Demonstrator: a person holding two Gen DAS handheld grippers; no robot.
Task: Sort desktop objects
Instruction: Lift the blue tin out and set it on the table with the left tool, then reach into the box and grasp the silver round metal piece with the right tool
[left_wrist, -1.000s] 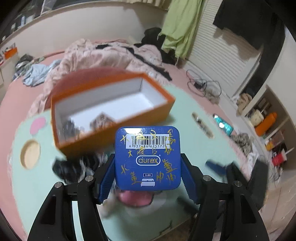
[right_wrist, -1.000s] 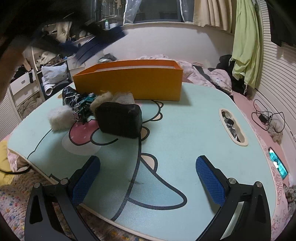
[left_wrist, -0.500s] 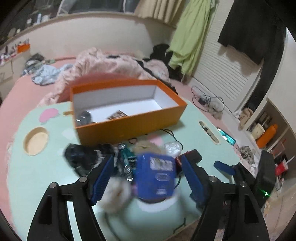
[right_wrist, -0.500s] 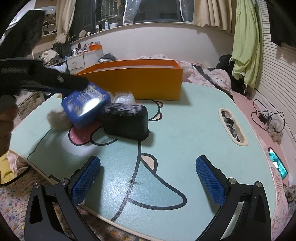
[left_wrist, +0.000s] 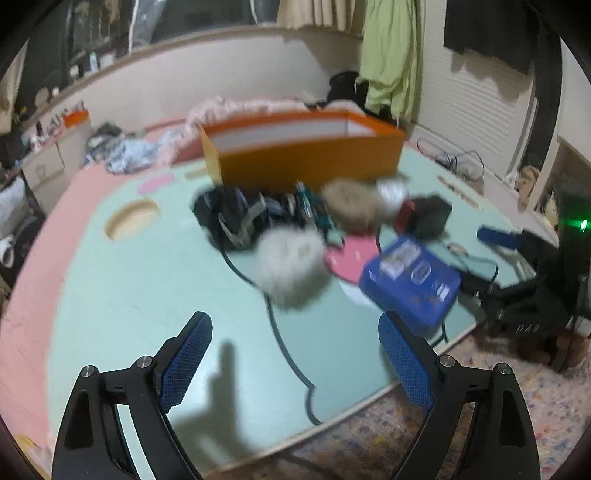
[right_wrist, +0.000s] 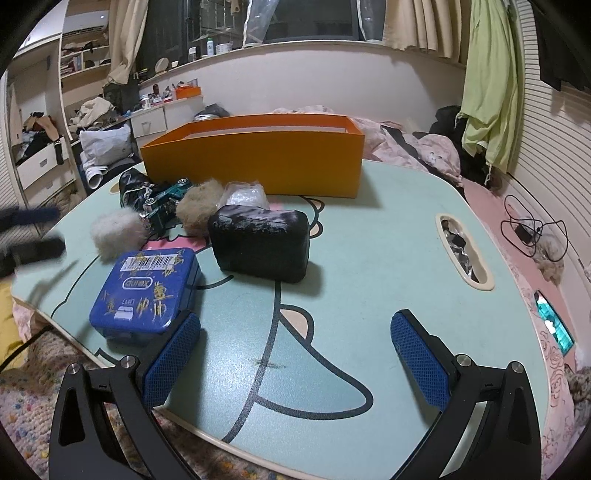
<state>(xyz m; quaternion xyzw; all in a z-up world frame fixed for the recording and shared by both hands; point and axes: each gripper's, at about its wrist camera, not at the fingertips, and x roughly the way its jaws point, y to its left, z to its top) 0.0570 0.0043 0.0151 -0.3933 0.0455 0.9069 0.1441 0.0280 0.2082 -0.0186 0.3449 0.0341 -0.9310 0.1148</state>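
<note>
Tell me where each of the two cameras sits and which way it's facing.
Left wrist: sits on the left tongs, looking down across the mint table at the fluffy balls, blue tin and orange box; its open blue-padded fingers show, the right tongs at the right edge.
Right wrist: sits on the right tongs, at the table's near edge, facing the black case and orange box; its open fingers show.
Shared: tin, box, case, balls.

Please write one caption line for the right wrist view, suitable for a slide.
Open right gripper hovers over the mint table; blue tin, black pouch and orange box lie ahead.
</note>
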